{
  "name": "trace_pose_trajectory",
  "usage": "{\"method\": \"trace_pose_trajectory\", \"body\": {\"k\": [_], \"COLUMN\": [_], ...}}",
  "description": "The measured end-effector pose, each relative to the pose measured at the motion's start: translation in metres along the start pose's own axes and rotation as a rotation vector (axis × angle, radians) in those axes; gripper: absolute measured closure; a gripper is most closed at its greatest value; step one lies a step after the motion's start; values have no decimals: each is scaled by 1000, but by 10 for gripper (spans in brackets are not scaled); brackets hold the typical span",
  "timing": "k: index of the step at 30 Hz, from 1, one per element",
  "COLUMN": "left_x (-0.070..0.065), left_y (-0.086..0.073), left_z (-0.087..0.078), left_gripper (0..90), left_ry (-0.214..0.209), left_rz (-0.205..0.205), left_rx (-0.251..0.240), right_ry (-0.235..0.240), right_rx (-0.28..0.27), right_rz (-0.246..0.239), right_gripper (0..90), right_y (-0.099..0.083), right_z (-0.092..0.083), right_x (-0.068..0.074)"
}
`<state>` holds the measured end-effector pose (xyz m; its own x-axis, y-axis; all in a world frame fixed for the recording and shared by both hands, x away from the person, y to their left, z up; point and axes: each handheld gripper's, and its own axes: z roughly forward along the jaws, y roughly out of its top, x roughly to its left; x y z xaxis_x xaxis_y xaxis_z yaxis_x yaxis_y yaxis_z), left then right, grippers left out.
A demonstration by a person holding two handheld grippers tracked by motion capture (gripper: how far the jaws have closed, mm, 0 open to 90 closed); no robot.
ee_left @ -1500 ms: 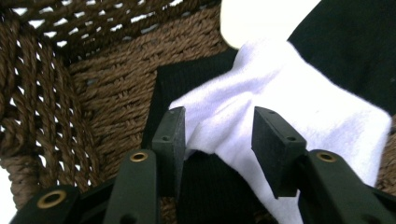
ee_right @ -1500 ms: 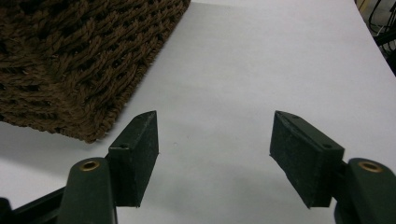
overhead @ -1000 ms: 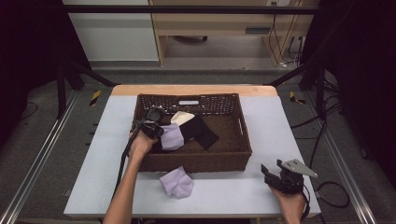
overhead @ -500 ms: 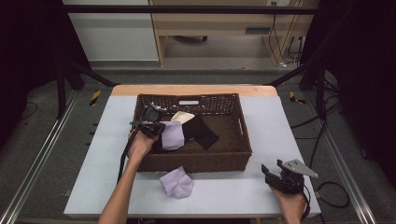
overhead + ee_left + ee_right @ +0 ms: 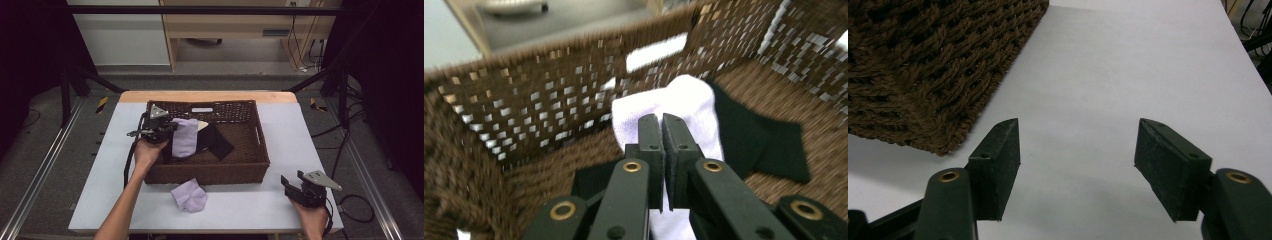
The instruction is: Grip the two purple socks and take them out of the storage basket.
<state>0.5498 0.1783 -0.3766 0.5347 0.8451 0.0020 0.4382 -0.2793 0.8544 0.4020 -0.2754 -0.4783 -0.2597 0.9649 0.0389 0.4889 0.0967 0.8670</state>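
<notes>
Cloth is the matter here: a pale lilac sock (image 5: 185, 136) hangs from the left tongs (image 5: 170, 128) over the left half of the wicker basket (image 5: 250, 170), its long axis running from the tongs down toward the near wall. The left tongs are clenched on its upper end; in the left gripper view the two black jaws stand pressed together with the sock (image 5: 686, 107) spreading out beyond and below them. Under and beside it on the basket floor lies a black cloth (image 5: 217, 142), and a cream piece (image 5: 201, 125) peeks out between the two.

A second lilac sock (image 5: 189, 195) sits crumpled on the tabletop (image 5: 300, 135) just outside the basket's near wall, well apart from the held one. It lies nearer the left hand (image 5: 147, 152) than the right, toward the person from the tongs, so any pairing of the two likely means carrying the held sock back over the near wall.

The right tongs (image 5: 302, 187) rest released at the near right corner of the tabletop. The right gripper view shows what the high view cannot: jaws spread wide over bare white surface, with the basket's outer corner (image 5: 923, 75) just to their left. The left gripper view alone shows the clenched grip plainly.
</notes>
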Motion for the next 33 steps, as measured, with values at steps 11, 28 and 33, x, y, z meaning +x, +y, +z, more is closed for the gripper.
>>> {"method": "trace_pose_trajectory", "body": {"k": [11,28,33], "left_x": [-9,-36,-40], "left_y": [15,17,18], "left_z": [-47,-114,-130], "left_gripper": [871,876,875], "left_ry": [-41,-122,-181], "left_rz": [2,73,60], "left_rx": [-202,-319,-360], "right_ry": [-4,-3,-7], "right_rx": [-5,-5,-7], "right_rz": [6,5,2], "right_gripper": [354,368,367], "right_y": [0,0,0], "right_z": [-1,-2,-2], "right_x": [-1,-1,-2]}}
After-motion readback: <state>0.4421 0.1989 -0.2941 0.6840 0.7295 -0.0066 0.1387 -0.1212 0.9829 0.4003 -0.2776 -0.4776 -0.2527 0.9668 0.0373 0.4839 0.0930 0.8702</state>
